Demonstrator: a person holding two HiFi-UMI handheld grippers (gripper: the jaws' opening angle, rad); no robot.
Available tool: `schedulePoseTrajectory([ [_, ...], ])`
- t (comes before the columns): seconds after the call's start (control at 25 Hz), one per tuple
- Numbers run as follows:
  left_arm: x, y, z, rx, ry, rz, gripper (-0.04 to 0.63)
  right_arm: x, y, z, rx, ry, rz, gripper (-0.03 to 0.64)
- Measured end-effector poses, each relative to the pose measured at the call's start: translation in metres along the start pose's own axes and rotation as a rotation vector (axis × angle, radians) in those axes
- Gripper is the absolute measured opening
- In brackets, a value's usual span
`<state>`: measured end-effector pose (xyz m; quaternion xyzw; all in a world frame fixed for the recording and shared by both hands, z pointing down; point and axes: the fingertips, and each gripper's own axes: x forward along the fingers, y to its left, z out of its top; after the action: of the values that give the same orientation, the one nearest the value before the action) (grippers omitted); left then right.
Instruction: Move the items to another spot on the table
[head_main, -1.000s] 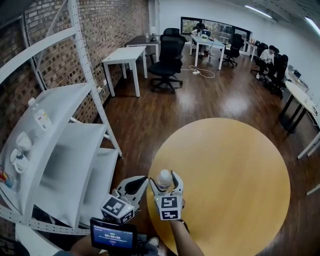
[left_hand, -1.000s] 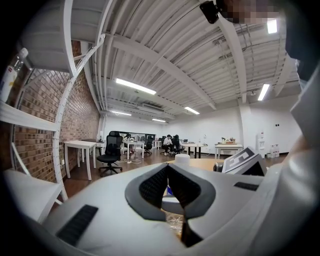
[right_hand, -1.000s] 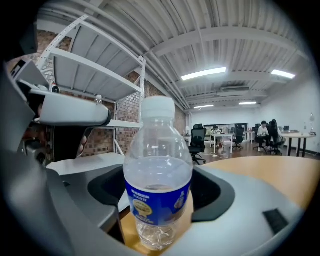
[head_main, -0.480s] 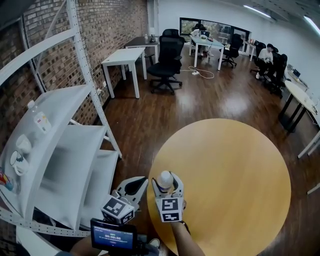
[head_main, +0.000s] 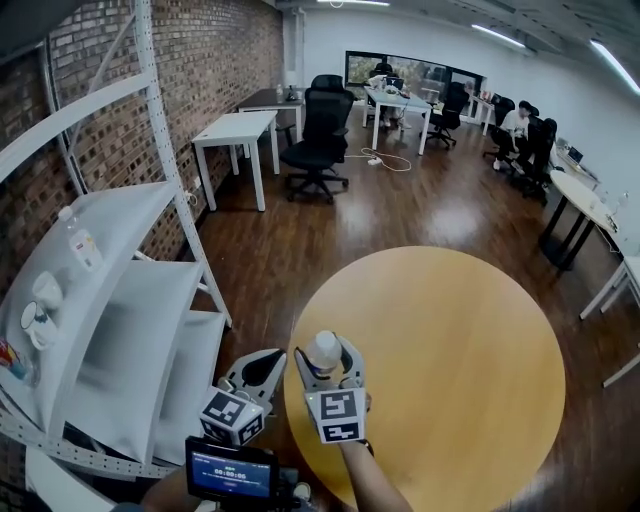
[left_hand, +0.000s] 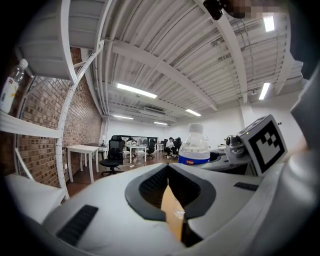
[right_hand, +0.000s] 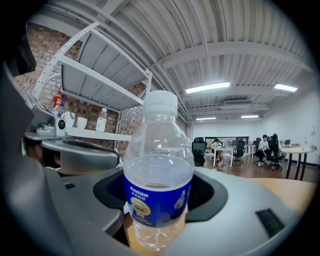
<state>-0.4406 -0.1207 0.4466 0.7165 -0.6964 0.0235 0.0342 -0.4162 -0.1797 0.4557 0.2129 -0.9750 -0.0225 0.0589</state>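
Observation:
A clear water bottle (head_main: 323, 352) with a white cap and a blue label stands upright between the jaws of my right gripper (head_main: 325, 357), which is shut on it. Those jaws have just been closing around the bottle, and it now hangs a little above the left edge of the round wooden table (head_main: 450, 340). In the right gripper view the bottle (right_hand: 157, 175) fills the middle, the pads pressed on its labelled body. My left gripper (head_main: 262, 368) hovers just left of the table edge, shut and empty. In the left gripper view the bottle (left_hand: 194, 145) shows to the right.
A white metal shelf rack (head_main: 110, 300) stands close on the left, with a small bottle (head_main: 80, 238) and cups on its upper shelf. Dark wood floor, a white desk (head_main: 235, 130) and office chairs (head_main: 318, 135) lie beyond. People sit at desks far back.
The right gripper's jaws have closed on the bottle and it has risen with the bottle off the table. The left gripper has stayed where it was.

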Motion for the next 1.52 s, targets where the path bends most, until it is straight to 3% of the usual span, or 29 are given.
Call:
schedulePoseTrajectory([
  [0.36, 0.006, -0.023, 0.022, 0.026, -0.054, -0.017, 0.002, -0.046, -0.018, 0.043, -0.015, -0.055, -0.048, 0.295],
  [0.88, 0.012, -0.087, 0.04, 0.053, -0.073, -0.08, 0.002, -0.108, -0.042, 0.054, -0.031, -0.075, -0.102, 0.295],
  [1.2, 0.024, -0.144, 0.05, 0.061, -0.067, -0.148, 0.002, -0.159, -0.075, 0.054, -0.026, -0.075, -0.172, 0.295],
  [1.52, 0.057, -0.23, 0.052, 0.083, -0.078, -0.261, 0.002, -0.226, -0.133, 0.042, -0.019, -0.075, -0.274, 0.295],
])
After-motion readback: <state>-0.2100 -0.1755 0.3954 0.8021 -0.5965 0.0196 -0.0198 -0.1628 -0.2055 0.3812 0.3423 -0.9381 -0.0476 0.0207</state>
